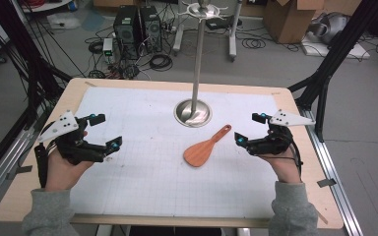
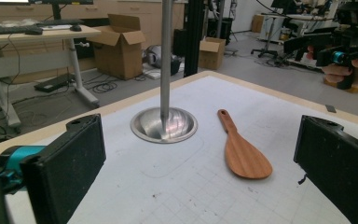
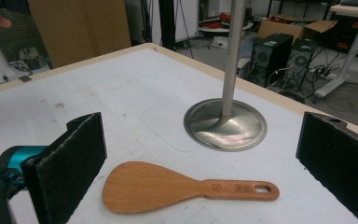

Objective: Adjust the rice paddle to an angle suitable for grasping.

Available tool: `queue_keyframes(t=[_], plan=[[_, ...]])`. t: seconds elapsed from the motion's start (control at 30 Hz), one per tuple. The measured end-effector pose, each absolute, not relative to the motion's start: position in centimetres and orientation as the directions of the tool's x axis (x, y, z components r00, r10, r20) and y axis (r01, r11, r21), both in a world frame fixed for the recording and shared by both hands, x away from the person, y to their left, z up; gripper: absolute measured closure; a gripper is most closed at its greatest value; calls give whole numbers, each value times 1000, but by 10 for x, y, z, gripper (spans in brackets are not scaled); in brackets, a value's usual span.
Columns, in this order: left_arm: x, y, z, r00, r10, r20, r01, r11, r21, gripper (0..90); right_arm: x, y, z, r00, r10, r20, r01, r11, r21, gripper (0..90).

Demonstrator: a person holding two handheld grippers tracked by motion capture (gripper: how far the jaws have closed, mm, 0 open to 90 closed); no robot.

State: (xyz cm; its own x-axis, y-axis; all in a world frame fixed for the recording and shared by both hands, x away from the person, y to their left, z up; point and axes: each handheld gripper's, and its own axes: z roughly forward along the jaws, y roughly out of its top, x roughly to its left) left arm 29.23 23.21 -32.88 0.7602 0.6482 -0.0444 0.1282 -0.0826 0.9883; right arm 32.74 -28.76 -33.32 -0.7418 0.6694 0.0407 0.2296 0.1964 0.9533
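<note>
wooden paddle (image 1: 203, 150) lies flat just in front of the stand base (image 1: 193, 112).
left gripper (image 1: 103, 132) and right gripper (image 1: 248, 128) flank the stand, jaws wide apart and empty, likely poised to pick up.

Behind your tabletop (image 1: 295, 162) you had two computer towers (image 1: 138, 24), tangled cables (image 1: 160, 61) and a cardboard box (image 1: 290, 17) on the floor.

A mat (image 1: 142, 182) is spread over the tabletop (image 1: 24, 196). A stand (image 1: 193, 112) is set on the mat toward the far edge, near the middle. A spatula (image 1: 204, 148) is laid flat just before the stand. The left tongs (image 1: 106, 132) and right tongs (image 1: 248, 129) are held well apart, the spatula between them.
</note>
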Motion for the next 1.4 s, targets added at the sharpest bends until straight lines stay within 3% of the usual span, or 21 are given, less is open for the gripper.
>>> queue_keyframes(t=[0.63,0.73,0.83,0.93,1.1,1.23,1.33,1.4], plan=[[293,234,-330,755,654,-46,127,-78,989,25,339,-284,-348,-740,667,88,269,173,948,2],[293,234,-330,754,656,-46,128,-77,989,25,345,-280,-356,-744,654,134,303,152,941,65],[291,234,-330,753,657,-44,127,-80,989,25,350,-278,-362,-741,658,137,320,166,933,67],[290,233,-329,753,657,-37,123,-85,989,25,354,-275,-366,-742,654,145,339,180,923,180],[291,233,-331,748,662,-41,133,-88,987,25,359,-272,-369,-748,650,132,329,191,925,260],[291,234,-332,747,664,-43,134,-87,987,25,363,-271,-371,-738,663,121,317,183,931,392],[290,234,-332,748,663,-41,133,-89,987,25,364,-270,-372,-735,668,117,315,183,931,437],[290,234,-332,747,664,-41,134,-91,987,25,366,-267,-373,-726,681,97,304,191,933,528]])
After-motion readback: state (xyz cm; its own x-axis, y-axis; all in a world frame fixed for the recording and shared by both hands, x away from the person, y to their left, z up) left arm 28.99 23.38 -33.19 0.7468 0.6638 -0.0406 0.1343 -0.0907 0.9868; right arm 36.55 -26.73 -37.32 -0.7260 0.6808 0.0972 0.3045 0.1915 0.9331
